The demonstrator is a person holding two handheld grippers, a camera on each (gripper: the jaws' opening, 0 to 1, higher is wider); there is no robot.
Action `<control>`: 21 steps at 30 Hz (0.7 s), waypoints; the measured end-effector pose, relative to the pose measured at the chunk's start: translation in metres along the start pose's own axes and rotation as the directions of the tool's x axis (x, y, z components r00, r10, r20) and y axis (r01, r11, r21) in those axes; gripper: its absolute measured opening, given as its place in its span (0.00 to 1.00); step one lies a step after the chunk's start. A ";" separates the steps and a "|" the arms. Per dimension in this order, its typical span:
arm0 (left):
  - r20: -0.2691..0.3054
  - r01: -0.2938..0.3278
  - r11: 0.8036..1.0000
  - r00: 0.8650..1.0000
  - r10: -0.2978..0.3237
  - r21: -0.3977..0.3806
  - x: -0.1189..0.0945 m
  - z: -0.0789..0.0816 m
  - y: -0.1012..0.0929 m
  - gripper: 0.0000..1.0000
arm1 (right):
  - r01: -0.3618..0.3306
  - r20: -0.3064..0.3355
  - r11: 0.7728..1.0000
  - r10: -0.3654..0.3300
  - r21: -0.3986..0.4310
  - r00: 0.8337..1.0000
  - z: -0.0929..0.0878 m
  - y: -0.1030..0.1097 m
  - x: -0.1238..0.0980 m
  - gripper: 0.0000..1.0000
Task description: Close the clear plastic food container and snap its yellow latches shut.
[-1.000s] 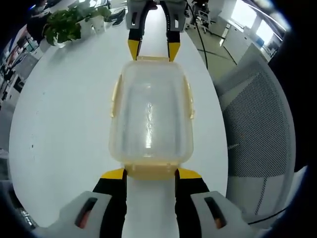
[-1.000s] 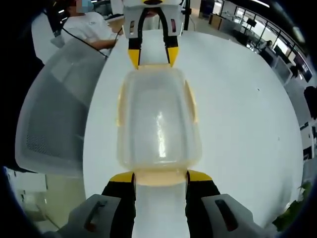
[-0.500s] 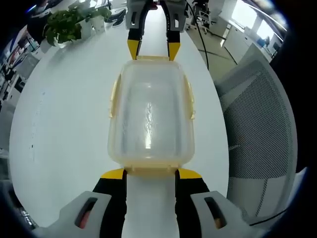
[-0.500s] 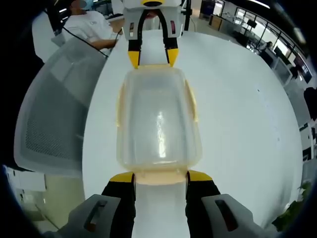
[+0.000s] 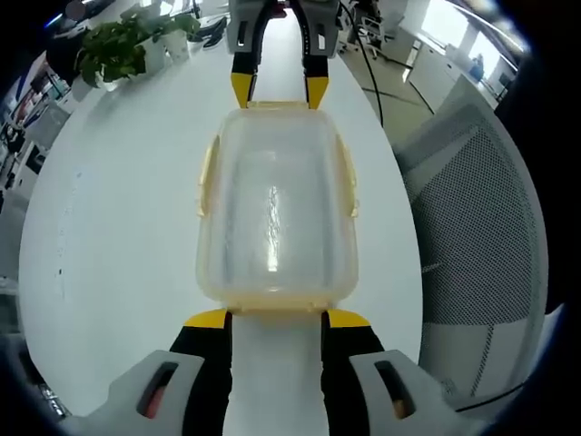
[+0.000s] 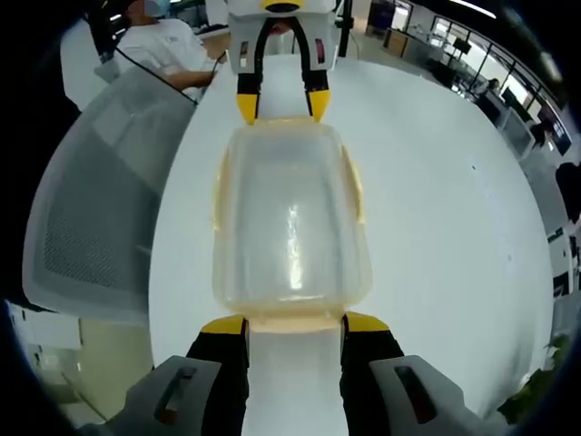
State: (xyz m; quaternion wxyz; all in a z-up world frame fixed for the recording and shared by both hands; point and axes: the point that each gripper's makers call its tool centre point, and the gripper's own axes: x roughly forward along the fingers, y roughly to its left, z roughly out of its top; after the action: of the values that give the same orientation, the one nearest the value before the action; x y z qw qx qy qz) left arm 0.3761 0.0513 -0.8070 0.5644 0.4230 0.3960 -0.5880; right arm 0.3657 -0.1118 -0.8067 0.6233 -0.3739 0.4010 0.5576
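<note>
The clear plastic container (image 5: 275, 213) lies on the white table (image 5: 109, 236) with its lid on. Yellow latches (image 5: 207, 177) run along its long sides. My left gripper (image 5: 277, 320) is open, its yellow tips on either side of the near end latch (image 5: 275, 313). The right gripper (image 5: 278, 91) stands at the far end, tips against the rim. From the other end, the container (image 6: 290, 227) fills the middle; my right gripper (image 6: 293, 322) is open around that end's latch (image 6: 293, 320), and the left gripper (image 6: 282, 102) stands opposite.
A grey mesh chair (image 5: 481, 236) stands close beside the table, also seen as the chair back (image 6: 100, 200). A potted plant (image 5: 113, 50) sits at the table's far corner. A person in white (image 6: 168, 50) sits beyond the chair.
Both views have crept slightly closer to the container, and less of each near end latch shows. The jaws keep the same spread.
</note>
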 end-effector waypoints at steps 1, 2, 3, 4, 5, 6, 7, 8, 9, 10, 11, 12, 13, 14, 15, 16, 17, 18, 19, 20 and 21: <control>-0.001 -0.001 1.000 1.000 0.001 0.000 0.000 0.000 0.000 0.37 | 0.000 0.000 1.000 0.000 0.001 1.000 0.000 0.000 0.000 0.38; -0.001 -0.001 1.000 1.000 0.001 0.000 0.000 0.000 0.000 0.37 | -0.008 0.000 1.000 0.008 -0.003 1.000 0.000 0.002 0.000 0.38; -0.001 -0.005 1.000 1.000 0.005 0.015 0.000 0.000 0.000 0.37 | -0.014 -0.001 1.000 0.014 -0.002 1.000 0.000 0.003 0.000 0.38; -0.003 -0.005 1.000 1.000 0.005 0.016 0.000 0.000 -0.001 0.37 | -0.007 -0.001 1.000 0.007 -0.005 1.000 0.000 0.002 0.000 0.38; -0.002 -0.005 1.000 1.000 0.005 0.024 0.000 0.000 -0.001 0.37 | -0.004 0.002 1.000 0.004 -0.016 1.000 0.000 0.003 0.000 0.38; -0.003 -0.004 1.000 1.000 0.004 0.020 0.000 0.000 -0.002 0.37 | 0.000 0.006 0.999 0.000 -0.034 1.000 0.001 0.003 -0.001 0.38; -0.001 -0.003 1.000 1.000 0.003 0.020 0.000 0.000 -0.002 0.37 | 0.000 0.003 1.000 0.001 -0.028 1.000 0.000 0.003 -0.001 0.38; -0.001 -0.004 1.000 1.000 0.004 0.021 0.000 0.000 -0.002 0.37 | 0.000 0.003 1.000 0.000 -0.025 1.000 0.001 0.003 -0.001 0.38; -0.002 -0.003 1.000 1.000 0.003 0.022 0.000 0.000 -0.001 0.37 | 0.000 -0.001 1.000 0.000 -0.015 1.000 0.000 0.003 -0.001 0.38; -0.002 -0.003 1.000 1.000 0.003 0.021 0.000 0.000 -0.001 0.37 | 0.000 -0.003 1.000 0.000 -0.014 1.000 0.000 0.002 -0.001 0.39; -0.006 -0.002 1.000 1.000 0.003 0.023 0.000 0.000 -0.002 0.37 | 0.000 -0.005 1.000 0.000 -0.017 1.000 0.000 0.002 0.000 0.39; -0.009 -0.002 1.000 1.000 0.002 0.027 -0.001 0.000 -0.002 0.37 | 0.000 -0.008 1.000 0.000 -0.027 1.000 0.000 0.002 0.000 0.39; -0.009 -0.002 1.000 1.000 0.002 0.029 -0.001 0.000 -0.002 0.37 | 0.001 -0.011 1.000 -0.001 -0.030 1.000 0.000 0.003 0.000 0.39; -0.009 -0.002 1.000 1.000 0.002 0.031 0.000 -0.001 -0.002 0.38 | 0.001 -0.014 1.000 -0.001 -0.030 1.000 0.000 0.003 0.000 0.39; -0.010 -0.002 1.000 1.000 0.002 0.031 0.000 -0.001 -0.002 0.38 | 0.001 -0.015 1.000 -0.001 -0.024 1.000 0.000 0.002 0.000 0.39; -0.011 -0.001 1.000 1.000 0.001 0.030 -0.001 -0.001 -0.002 0.38 | -0.001 -0.018 1.000 0.001 -0.008 1.000 0.000 0.002 0.000 0.39; -0.015 0.000 0.999 1.000 0.000 0.036 -0.001 -0.001 -0.002 0.38 | -0.004 -0.021 1.000 0.004 -0.007 1.000 -0.001 0.002 0.000 0.39; -0.020 -0.004 0.998 1.000 0.005 0.055 -0.001 -0.001 -0.002 0.38 | -0.002 -0.024 1.000 0.002 -0.017 1.000 -0.001 0.001 0.000 0.40; -0.021 -0.007 0.997 1.000 0.009 0.077 -0.001 0.000 -0.001 0.38 | 0.000 -0.023 1.000 -0.001 -0.025 1.000 -0.001 0.001 0.000 0.42; -0.027 -0.004 0.996 1.000 0.006 0.087 -0.002 -0.002 -0.002 0.38 | -0.003 -0.009 1.000 0.003 -0.018 1.000 0.002 0.001 0.000 0.46; -0.031 0.001 0.997 1.000 0.002 0.083 -0.002 -0.003 -0.003 0.38 | -0.002 -0.017 1.000 0.002 -0.020 1.000 0.000 0.001 0.000 0.48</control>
State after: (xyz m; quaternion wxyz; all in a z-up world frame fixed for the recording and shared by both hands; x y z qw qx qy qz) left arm 0.3737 0.0544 -0.8064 0.5403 0.4551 0.3799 -0.5971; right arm 0.3651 -0.1113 -0.8067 0.6156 -0.3844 0.4012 0.5588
